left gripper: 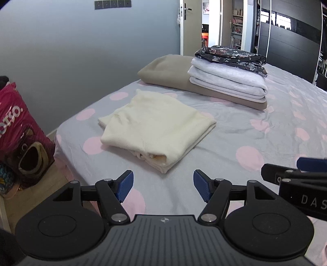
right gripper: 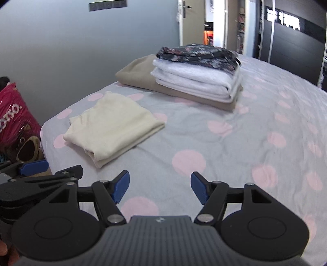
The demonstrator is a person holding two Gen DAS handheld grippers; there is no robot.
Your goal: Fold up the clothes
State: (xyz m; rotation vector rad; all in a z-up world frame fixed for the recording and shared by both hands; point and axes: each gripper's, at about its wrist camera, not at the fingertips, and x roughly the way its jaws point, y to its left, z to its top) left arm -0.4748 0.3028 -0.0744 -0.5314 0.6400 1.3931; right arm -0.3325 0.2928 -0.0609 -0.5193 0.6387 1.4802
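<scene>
A bed (left gripper: 235, 131) dressed in a grey sheet with large pink dots fills a bedroom with a pale blue-grey wall (left gripper: 71, 51), where a dark strip of switches (left gripper: 112, 4) sits high up. Beyond the far corner a white door (left gripper: 185, 24) stands ajar onto a lit hallway with shelves, and a dark wardrobe (left gripper: 294, 45) lines the right side. On the wooden floor beside the bed stands a pink shopping bag (left gripper: 18, 131) printed with a bear's face; what it holds cannot be made out. The cream garment (left gripper: 155, 126) lies folded near the bed's left edge, flat on the sheet. Farther back, a folded beige blanket (left gripper: 167, 71) carries a stack of white towels (left gripper: 226, 81) topped by a dark floral garment (left gripper: 231, 56). The left gripper (left gripper: 163, 185) hovers above the sheet just short of the cream garment, its blue-padded jaws wide apart with nothing between them. The right gripper (right gripper: 160, 187) hangs close beside it, jaws likewise spread wide and empty, over a bare stretch of sheet.
</scene>
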